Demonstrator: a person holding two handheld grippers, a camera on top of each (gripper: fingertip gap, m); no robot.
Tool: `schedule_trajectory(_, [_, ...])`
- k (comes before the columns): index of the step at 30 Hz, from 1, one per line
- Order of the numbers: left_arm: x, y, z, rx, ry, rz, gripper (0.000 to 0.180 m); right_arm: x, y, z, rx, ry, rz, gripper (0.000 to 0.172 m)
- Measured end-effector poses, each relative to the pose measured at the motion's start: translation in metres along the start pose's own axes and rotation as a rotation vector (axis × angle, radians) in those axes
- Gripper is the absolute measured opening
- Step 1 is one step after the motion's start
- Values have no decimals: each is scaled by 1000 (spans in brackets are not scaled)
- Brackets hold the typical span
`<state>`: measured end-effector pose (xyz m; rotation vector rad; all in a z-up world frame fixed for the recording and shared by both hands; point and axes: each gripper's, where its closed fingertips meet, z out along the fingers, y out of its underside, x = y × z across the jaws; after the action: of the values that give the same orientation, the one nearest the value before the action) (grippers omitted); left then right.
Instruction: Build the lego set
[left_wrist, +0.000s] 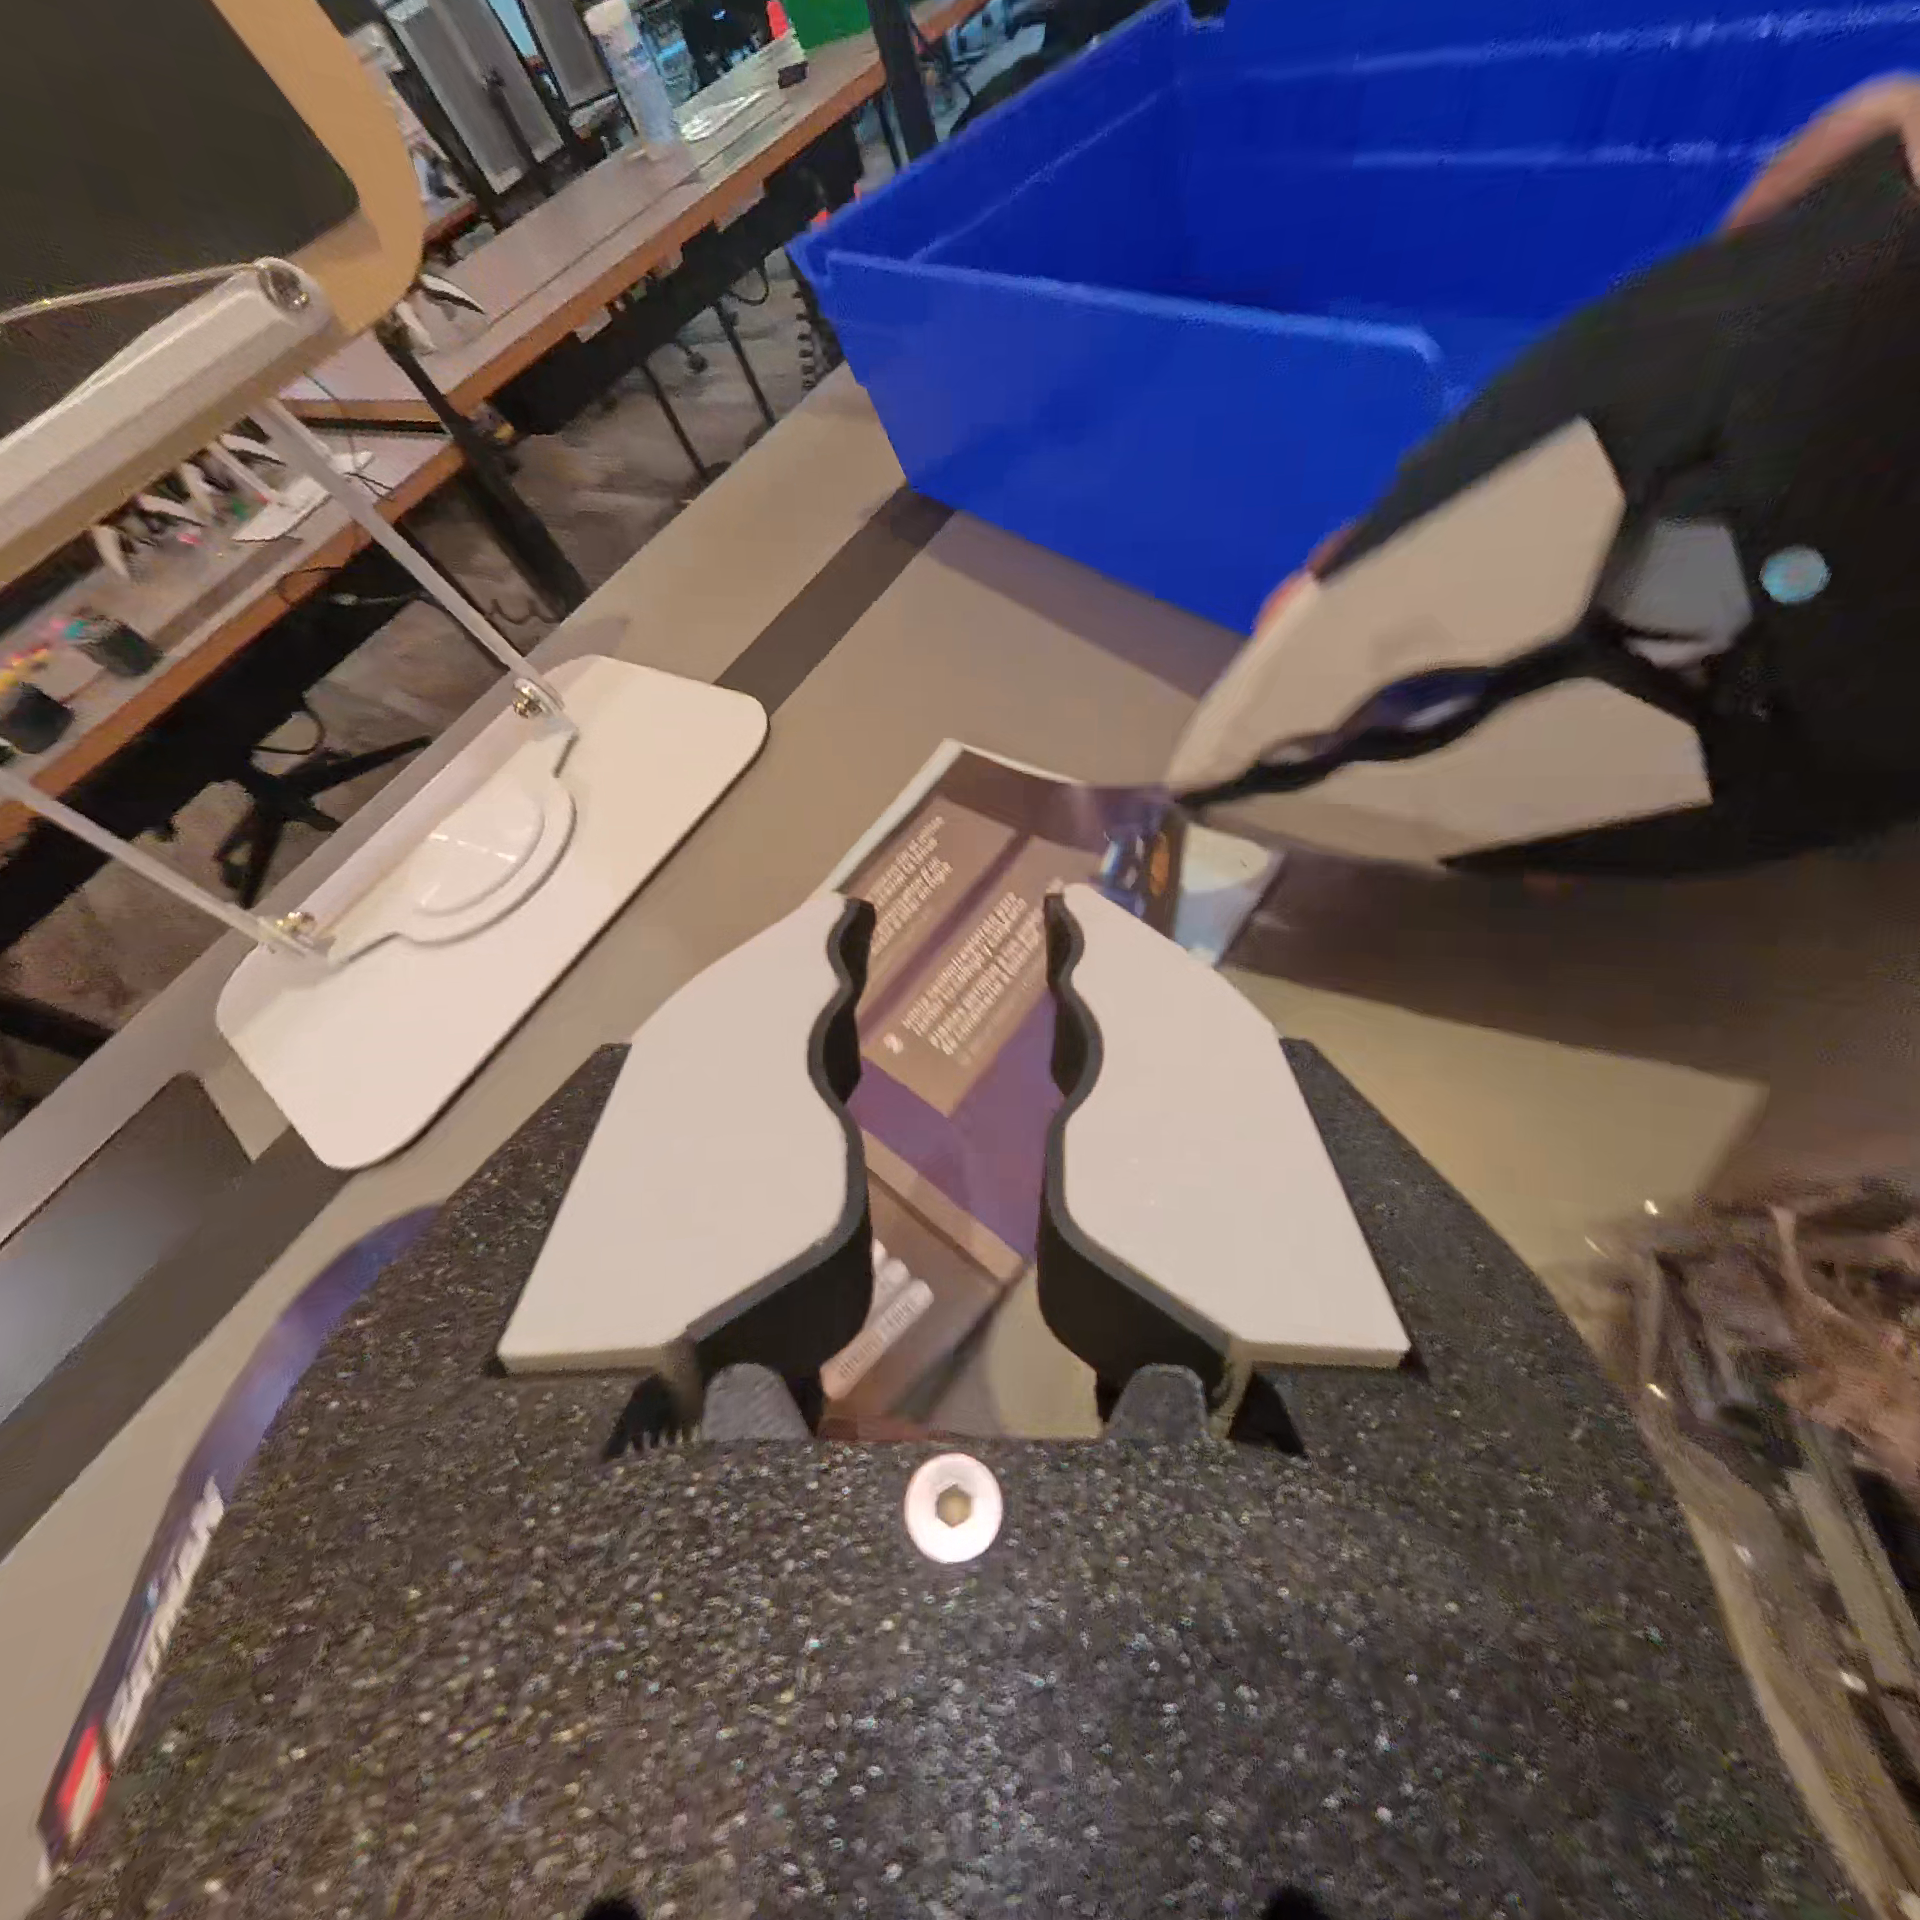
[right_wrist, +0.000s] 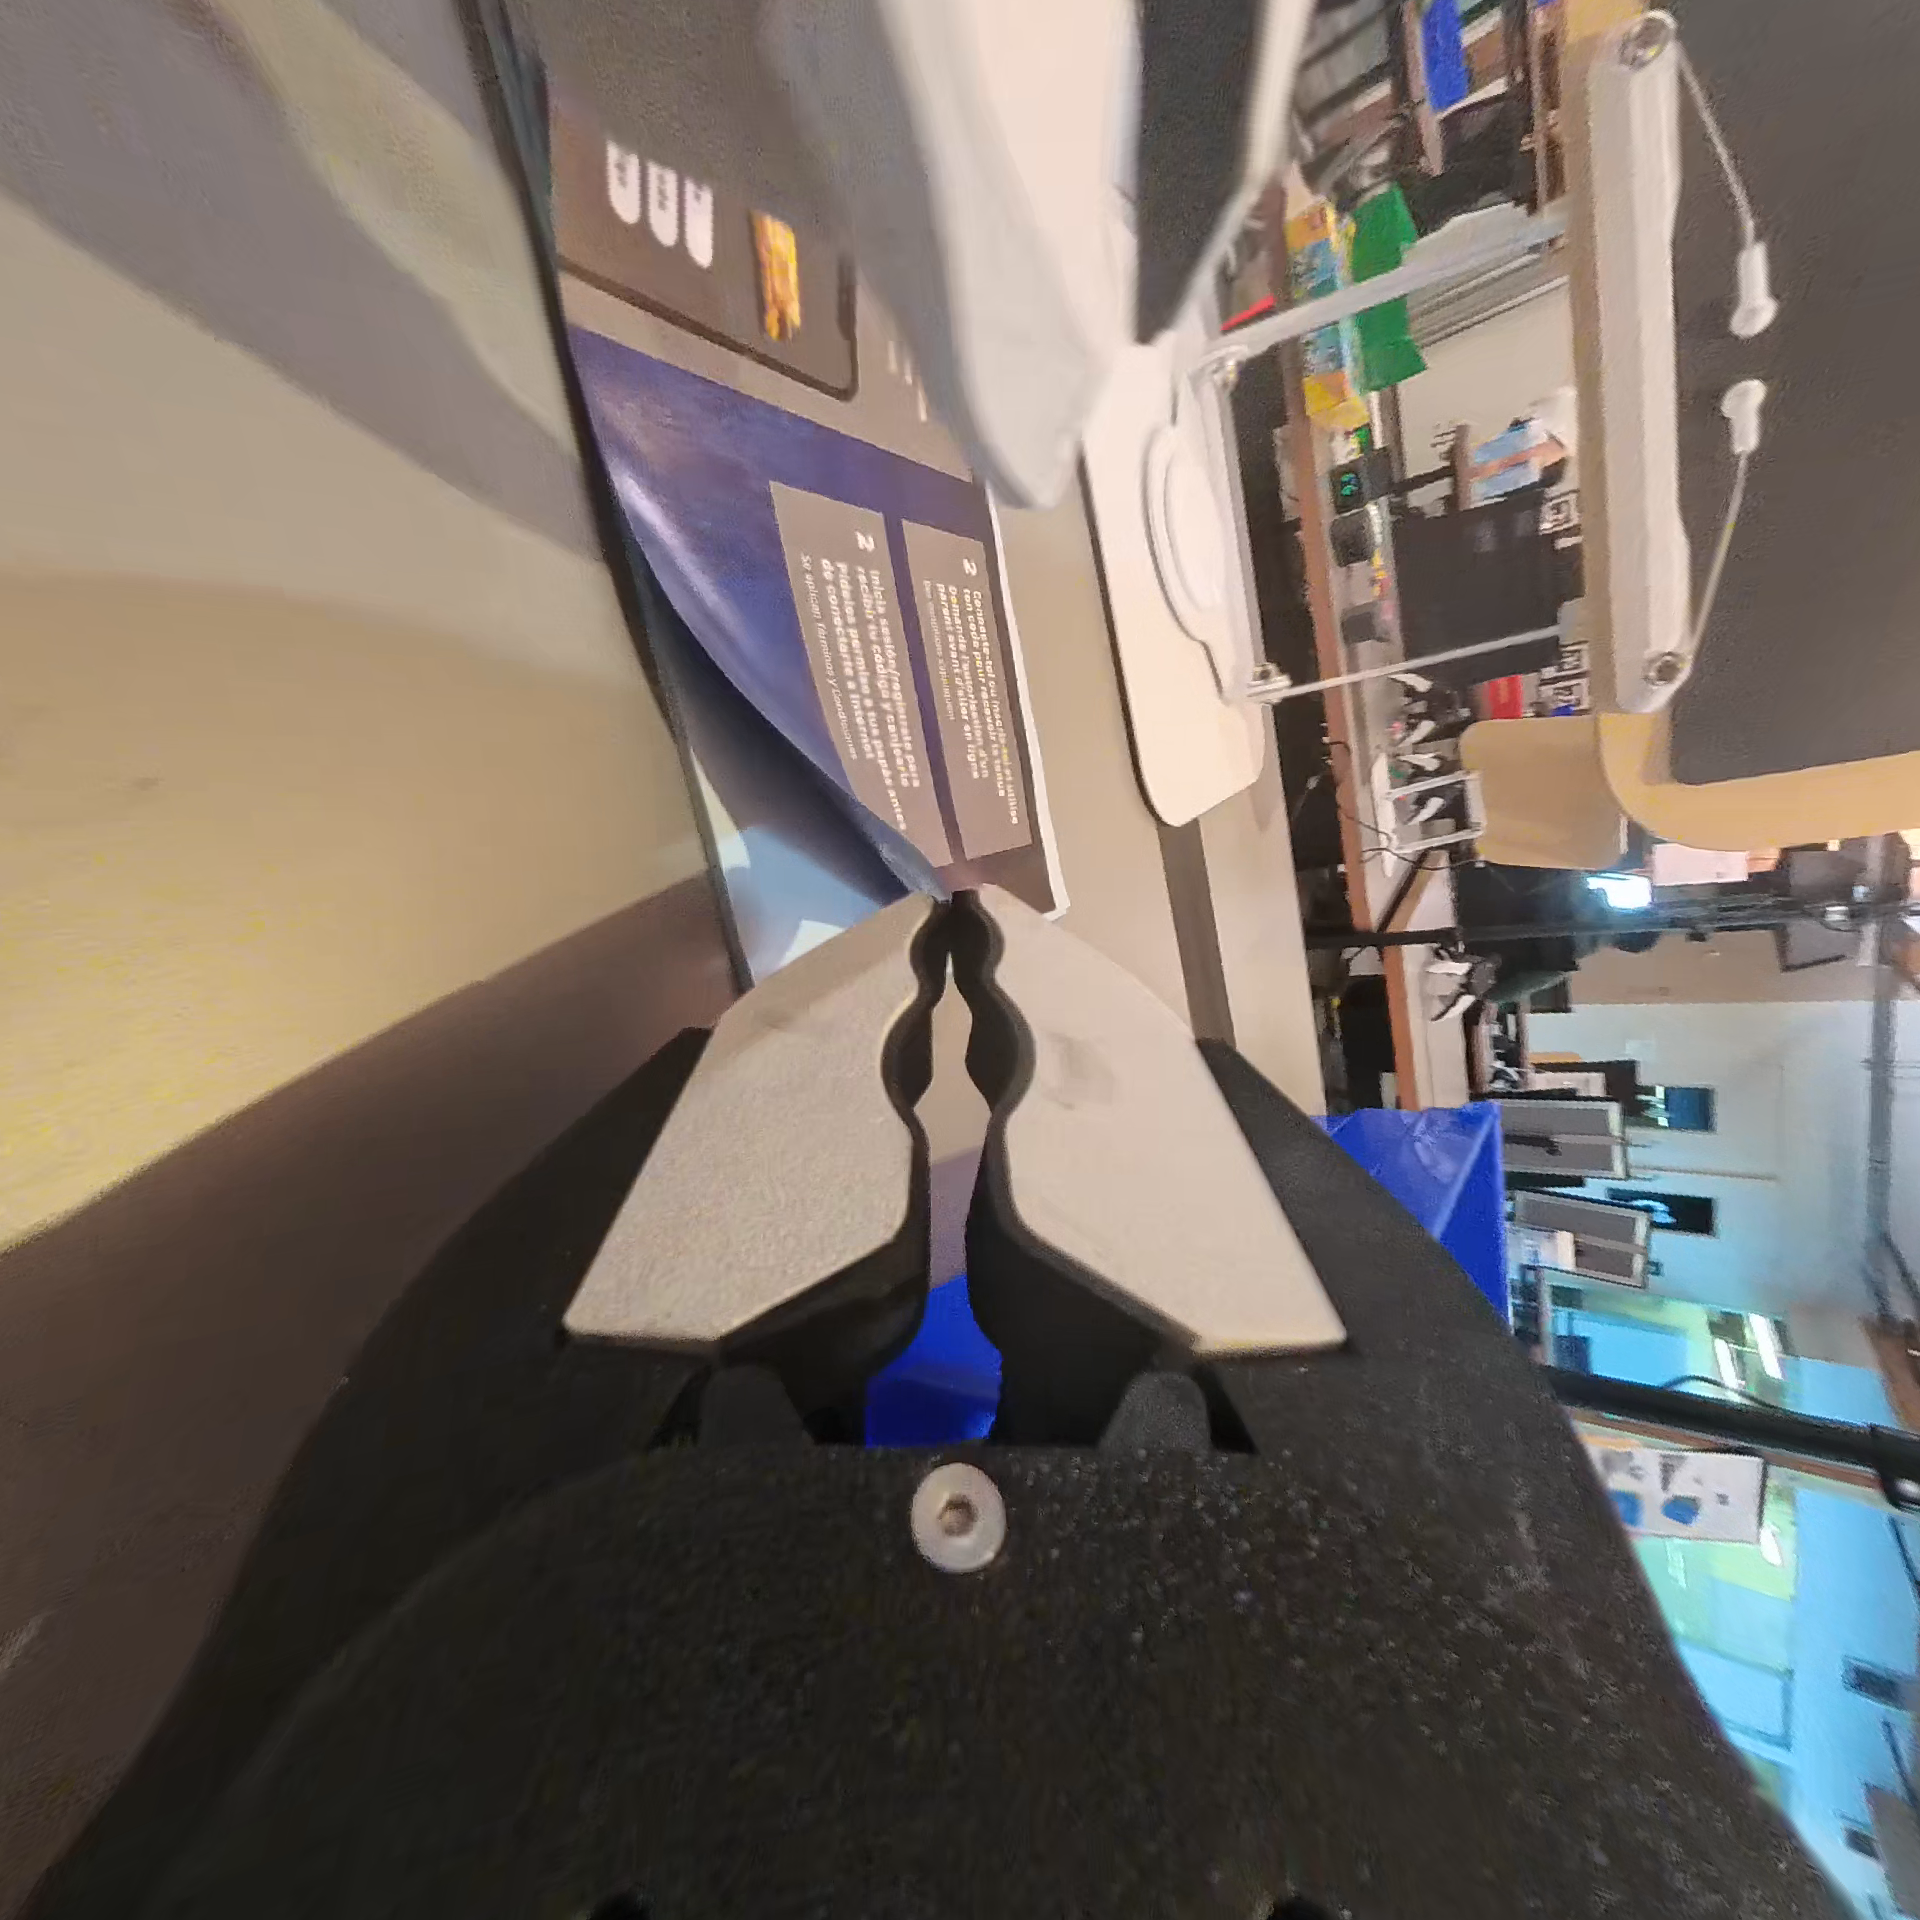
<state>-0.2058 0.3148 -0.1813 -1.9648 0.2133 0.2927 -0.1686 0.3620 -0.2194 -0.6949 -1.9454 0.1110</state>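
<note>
Far left, on the grey desk (left_wrist: 966, 623): a flat white rounded-corner stand base (left_wrist: 499, 904) with thin metal rods rising to a pale bar, parked near the desk edge, well apart from the work.

Lower left edge: a strip of glossy dark printed sheet (left_wrist: 177, 1558) poking out from under the gripper body, likely part of the same printed matter.

Centre: left gripper (left_wrist: 961, 914), fingers (left_wrist: 727, 1122) standing wide with nothing between them, hovering over a glossy dark purple printed booklet (left_wrist: 956, 997) lying open and flat on the desk. No contact visible between pads and paper; probably poised above to steady the lower pages.

Right of centre: one purple page of that booklet (right_wrist: 727, 582) curling up from the spread, its corner pinched at the very tips of the right gripper (right_wrist: 954, 902), fingers (right_wrist: 1101, 1049) closed on the thin sheet. Gripper rolled sideways, so the page comes up edgewise, judged a way to peel a single leaf off the stack. Same pinch seen from the left wrist view at (left_wrist: 1184, 795), blurred.

Behind, to the right: a large blue plastic bin (left_wrist: 1143, 343) standing on the desk, near the booklet but not touching it.

Far right: a blurred heap of dark brownish bits (left_wrist: 1766, 1309); too smeared to identify.
</note>
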Motion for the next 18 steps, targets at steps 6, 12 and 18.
schedule_trajectory(6, [38,22,12,-100,-16,140,30,1,0,1,-2,25,-19,1])
schedule_trajectory(12, [46,23,22,-115,9,137,22,7,-2,-2,27,21,33,1])
schedule_trajectory(18, [42,20,24,-109,-25,130,12,8,-3,-1,35,22,36,1])
